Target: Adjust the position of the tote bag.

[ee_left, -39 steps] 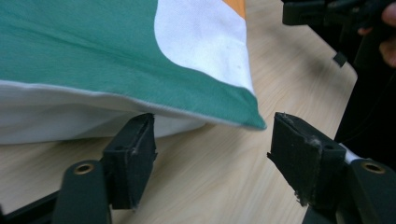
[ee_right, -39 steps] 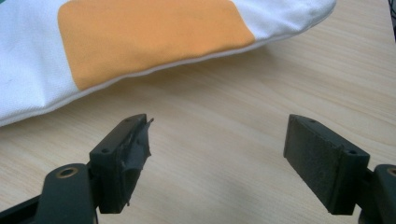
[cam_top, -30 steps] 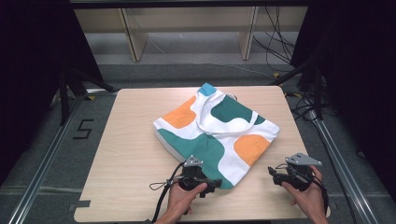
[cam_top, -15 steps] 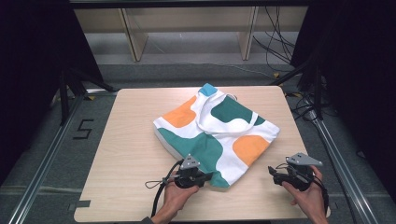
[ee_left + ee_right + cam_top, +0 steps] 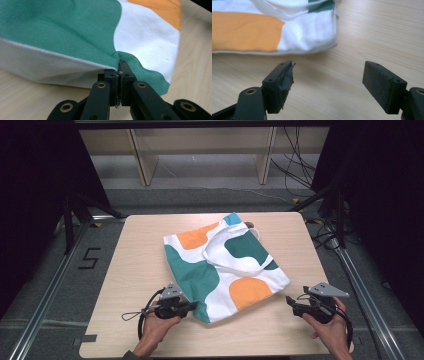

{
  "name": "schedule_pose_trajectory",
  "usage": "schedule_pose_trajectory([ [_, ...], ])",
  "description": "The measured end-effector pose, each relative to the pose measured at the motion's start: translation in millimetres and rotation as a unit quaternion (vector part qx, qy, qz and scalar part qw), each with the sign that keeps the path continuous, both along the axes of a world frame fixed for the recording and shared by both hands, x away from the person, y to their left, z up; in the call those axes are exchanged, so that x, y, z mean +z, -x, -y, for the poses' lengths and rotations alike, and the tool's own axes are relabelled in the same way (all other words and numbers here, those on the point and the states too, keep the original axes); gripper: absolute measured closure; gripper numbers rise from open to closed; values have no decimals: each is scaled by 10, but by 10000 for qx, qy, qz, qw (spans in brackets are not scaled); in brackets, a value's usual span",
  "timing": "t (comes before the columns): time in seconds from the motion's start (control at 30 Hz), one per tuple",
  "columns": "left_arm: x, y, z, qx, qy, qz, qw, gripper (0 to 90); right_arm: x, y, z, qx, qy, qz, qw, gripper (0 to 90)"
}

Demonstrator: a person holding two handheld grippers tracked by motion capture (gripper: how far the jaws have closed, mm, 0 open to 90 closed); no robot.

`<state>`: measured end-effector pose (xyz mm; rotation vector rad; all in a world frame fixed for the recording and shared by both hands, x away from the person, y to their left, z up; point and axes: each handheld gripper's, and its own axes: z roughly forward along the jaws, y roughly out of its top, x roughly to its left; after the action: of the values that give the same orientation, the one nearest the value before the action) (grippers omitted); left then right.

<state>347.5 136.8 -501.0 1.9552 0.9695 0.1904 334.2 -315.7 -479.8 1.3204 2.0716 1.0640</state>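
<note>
A cloth tote bag [image 5: 226, 265], white with orange, green and blue blotches, is lying flat and skewed across the middle of a pale wooden table [image 5: 130, 265], its white handles looped on top. The work appears to be at an early stage: one near corner of the bag is now being gripped, while the rest is lying undisturbed, so any folding or moving looks yet to be done.

The left gripper [image 5: 191, 306], near the table's front edge, is pinching the bag's green near corner; in the left gripper view its jaws are pressing together on the fabric's hem. They have just been closing on that cloth.

The right gripper [image 5: 291, 301], toward the table's front right corner, is holding its jaws wide apart, gripping nothing, just beside the bag's right corner without touching it.
</note>
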Motion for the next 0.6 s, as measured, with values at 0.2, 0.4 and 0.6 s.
schedule_pose_trajectory([
  [0.2, 7, -117, -245, 353, -131, 51, 9993, 876, 43, -30, -91, 506, -318, 41, 9982, 327],
  [0.4, 11, -156, -308, 381, -264, 99, 9989, 875, 89, -24, -293, 770, -285, 125, 9965, 329],
  [0.6, 13, -173, -319, 287, -274, 36, 9992, 874, 62, -149, -417, 926, -359, -56, 9950, 497],
])
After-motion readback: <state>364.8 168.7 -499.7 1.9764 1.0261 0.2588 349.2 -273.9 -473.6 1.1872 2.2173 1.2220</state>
